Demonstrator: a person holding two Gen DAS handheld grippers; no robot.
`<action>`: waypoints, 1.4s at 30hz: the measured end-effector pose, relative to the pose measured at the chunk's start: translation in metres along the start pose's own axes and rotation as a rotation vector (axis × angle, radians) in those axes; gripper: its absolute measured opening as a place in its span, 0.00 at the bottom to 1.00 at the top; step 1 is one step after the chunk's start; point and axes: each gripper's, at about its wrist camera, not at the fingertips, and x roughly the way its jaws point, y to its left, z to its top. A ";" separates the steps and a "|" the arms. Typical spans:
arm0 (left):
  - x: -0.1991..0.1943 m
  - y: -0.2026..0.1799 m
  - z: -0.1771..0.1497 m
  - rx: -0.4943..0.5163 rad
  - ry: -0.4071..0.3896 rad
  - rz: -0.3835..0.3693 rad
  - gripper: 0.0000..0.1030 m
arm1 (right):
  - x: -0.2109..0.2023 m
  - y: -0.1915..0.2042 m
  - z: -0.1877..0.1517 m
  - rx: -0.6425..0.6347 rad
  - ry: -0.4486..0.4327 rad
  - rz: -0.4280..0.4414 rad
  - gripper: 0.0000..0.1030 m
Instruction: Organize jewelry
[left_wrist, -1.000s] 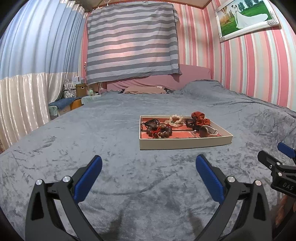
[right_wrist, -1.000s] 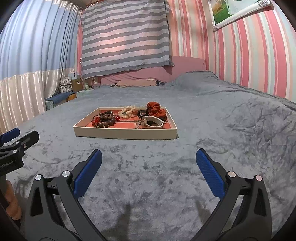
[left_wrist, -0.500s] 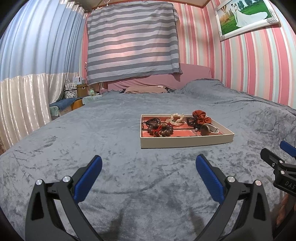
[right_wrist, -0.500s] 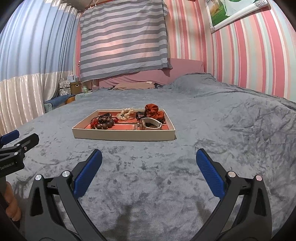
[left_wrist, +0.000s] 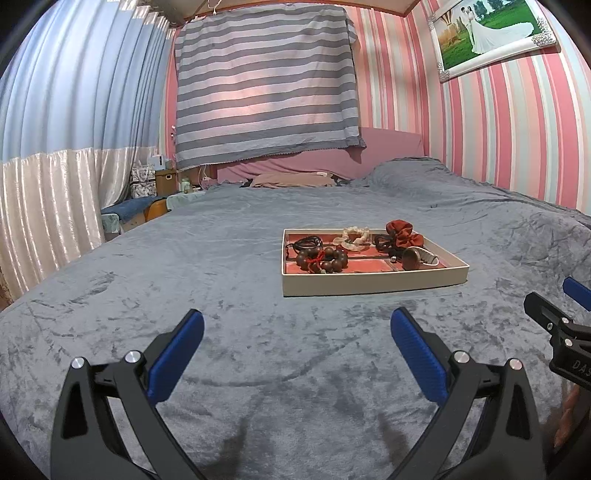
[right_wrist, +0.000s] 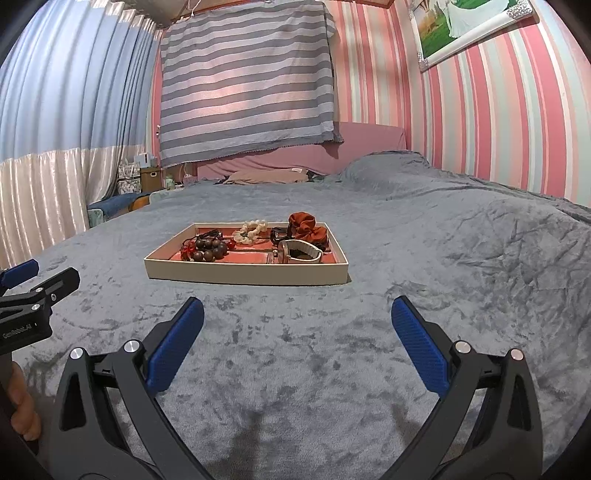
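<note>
A shallow cream tray (left_wrist: 373, 283) (right_wrist: 243, 275) with a red lining lies on the grey bedspread ahead of both grippers. In it are a dark wooden bead bracelet (left_wrist: 322, 258) (right_wrist: 209, 249), a pale bead bracelet (left_wrist: 355, 236) (right_wrist: 252, 231), a rust-red scrunchie (left_wrist: 402, 233) (right_wrist: 307, 228), a black cord (left_wrist: 308, 243) and a white-strapped watch (right_wrist: 301, 253) (left_wrist: 419, 257). My left gripper (left_wrist: 295, 334) is open and holds nothing, well short of the tray. My right gripper (right_wrist: 297, 323) is open too, equally short of it.
The grey bedspread (left_wrist: 221, 266) stretches all around the tray, with a raised fold at the back right (right_wrist: 388, 166). Pink pillows (left_wrist: 291, 180) lie at the head. A bedside box (left_wrist: 165, 181) and curtains stand at the left. A hand (right_wrist: 22, 400) grips the other tool's handle.
Both cameras have tilted up slightly, so the tray sits a bit lower and flatter in each view. The grippers stay open and the jewelry has not moved.
</note>
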 end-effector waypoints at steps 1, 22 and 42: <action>-0.001 0.000 0.000 0.001 -0.001 0.000 0.96 | 0.000 0.000 0.000 -0.002 -0.001 0.000 0.96; -0.006 -0.001 0.000 0.016 -0.025 0.014 0.96 | -0.001 0.001 0.000 -0.004 -0.005 -0.001 0.96; -0.007 -0.004 0.000 0.024 -0.031 0.019 0.96 | -0.001 0.001 -0.001 -0.005 -0.007 -0.001 0.96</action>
